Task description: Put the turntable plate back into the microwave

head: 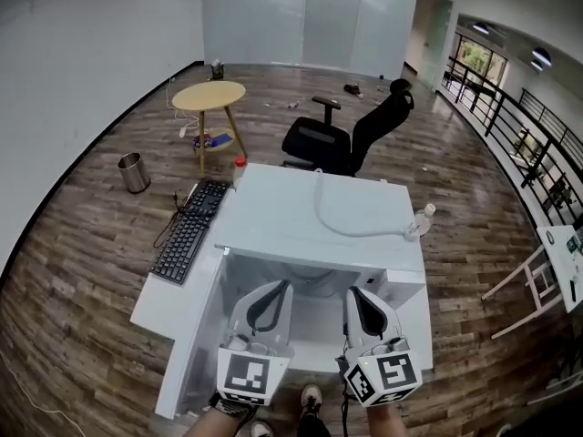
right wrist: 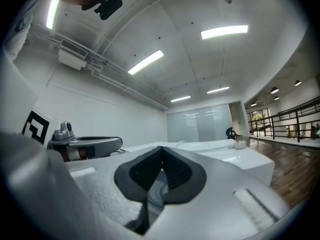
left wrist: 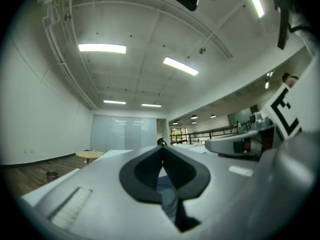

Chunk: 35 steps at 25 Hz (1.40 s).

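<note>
1. Both grippers hover side by side just in front of the microwave (head: 291,217). Its door (head: 194,340) hangs open on the left of the opening.
2. The left gripper (head: 281,285) has its fingers pressed together with nothing between them. Its own view shows the dark pads meeting at the tip.
3. The right gripper (head: 353,291) is the same, fingers closed on nothing and pointing roughly level toward the microwave.
4. The plate is in neither gripper. A pale curved shape (head: 308,280) just inside the microwave's opening may be it, but it is too faint to tell.
5. Judged step: the hands are free at the microwave's mouth, so this is either before the plate is fetched or after it has gone in.
6. Next move, as I judge it: if the plate is inside the microwave, check that it sits flat and centred there. If not, the fingers must spread before they can take its rim.
</note>
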### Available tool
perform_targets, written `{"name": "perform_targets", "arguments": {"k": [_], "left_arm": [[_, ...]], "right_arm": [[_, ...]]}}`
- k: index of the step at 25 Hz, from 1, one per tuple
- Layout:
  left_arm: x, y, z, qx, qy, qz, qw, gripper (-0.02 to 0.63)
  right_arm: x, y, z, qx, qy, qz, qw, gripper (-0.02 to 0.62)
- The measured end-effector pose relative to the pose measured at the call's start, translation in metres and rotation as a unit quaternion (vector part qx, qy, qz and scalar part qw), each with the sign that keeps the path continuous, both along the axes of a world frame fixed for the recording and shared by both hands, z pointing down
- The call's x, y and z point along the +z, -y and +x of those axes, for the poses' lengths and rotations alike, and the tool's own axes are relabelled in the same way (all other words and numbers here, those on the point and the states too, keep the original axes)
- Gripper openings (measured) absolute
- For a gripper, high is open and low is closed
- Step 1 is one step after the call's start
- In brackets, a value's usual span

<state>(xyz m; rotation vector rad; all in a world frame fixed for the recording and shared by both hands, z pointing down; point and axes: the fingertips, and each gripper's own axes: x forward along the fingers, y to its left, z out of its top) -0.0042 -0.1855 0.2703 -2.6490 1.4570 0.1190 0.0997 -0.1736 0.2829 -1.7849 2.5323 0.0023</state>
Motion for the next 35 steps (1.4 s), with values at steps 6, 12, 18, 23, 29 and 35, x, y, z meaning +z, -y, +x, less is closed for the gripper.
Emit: {"name": "perform_targets", "arguments": {"k": [6,12,18,23,29,35], "left_arm": [[-0.024,-0.016,-0.003,0.021,0.014,0.027,0.9993,0.005],[-0.061,-0.034,-0.006,0.034,-0.002,0.053,0.9980,0.005],[-0.096,-0.041,-0.009,0.050,-0.018,0.072,0.9960,0.005],[-0.106,-0.040,-0.008,0.056,-0.018,0.070,0.9958,0.005],[-0.108,-0.035,-0.004,0.034,0.014,0.081,0.9960,0.005],[-0.119,-0.030,0.010,0.036,0.004,0.087,0.9955,0.005]], "right_arm": [[-0.034,-0.018,0.001,0.013,-0.028,0.039,0.999,0.002],[-0.068,-0.042,-0.013,0.014,-0.045,0.075,0.996,0.002],[-0.106,-0.059,-0.015,0.025,-0.031,0.108,0.993,0.002],[-0.124,-0.062,-0.006,0.031,-0.027,0.125,0.991,0.002],[-0.145,-0.056,0.013,0.024,-0.029,0.141,0.989,0.002],[-0.154,-0.047,0.018,0.015,-0.032,0.143,0.989,0.002]]}}
